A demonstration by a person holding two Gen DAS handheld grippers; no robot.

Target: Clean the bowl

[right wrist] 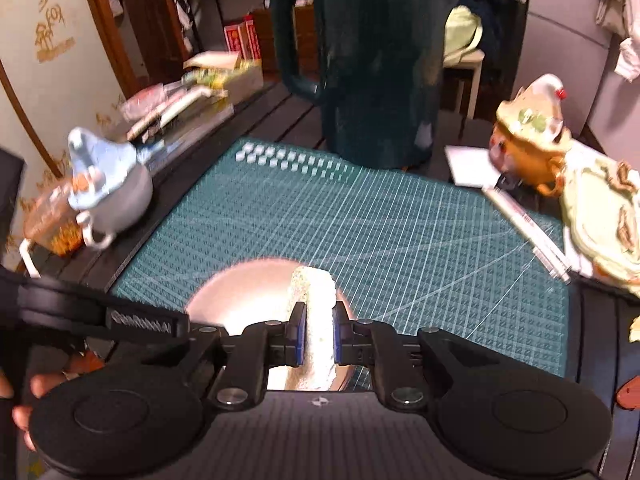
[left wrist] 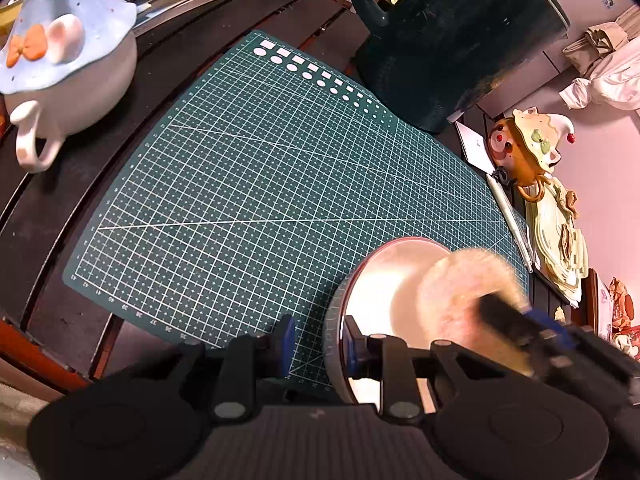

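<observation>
Nearest the right wrist camera, the right tool [right wrist: 318, 336] had its two blue pads pressed against the sides of a pale sponge [right wrist: 314, 304], gripping it firmly with the jaws almost fully closed. That sponge stood on edge inside the bowl [right wrist: 236, 300], a shallow round dish with a shiny pale inside, which sat on the green mat [right wrist: 360, 216] at about 6 o'clock in that view. At 9 o'clock the black body of the left tool reached in toward the bowl's rim, and fingers of a hand [right wrist: 24, 396] showed at 8 o'clock.

From the left wrist camera, the left tool [left wrist: 318, 344] was closed narrowly on the bowl's near rim [left wrist: 340, 332], one blue pad inside and one outside, holding the bowl tilted up off the mat. The sponge [left wrist: 460, 296] looked blurred and fluffy there, lying against the bowl's inside at 4 o'clock, with the right tool [left wrist: 532, 332] behind it.

On the dark tabletop [left wrist: 80, 208] a big dark jug [left wrist: 460, 40] stood at 1 o'clock, beyond the mat. A blue lidded pot [left wrist: 68, 64] with an orange bow sat at 10 o'clock, and a brown and cream pot [left wrist: 528, 140] at 3 o'clock, near a white pen [left wrist: 508, 216] on the mat's edge.
</observation>
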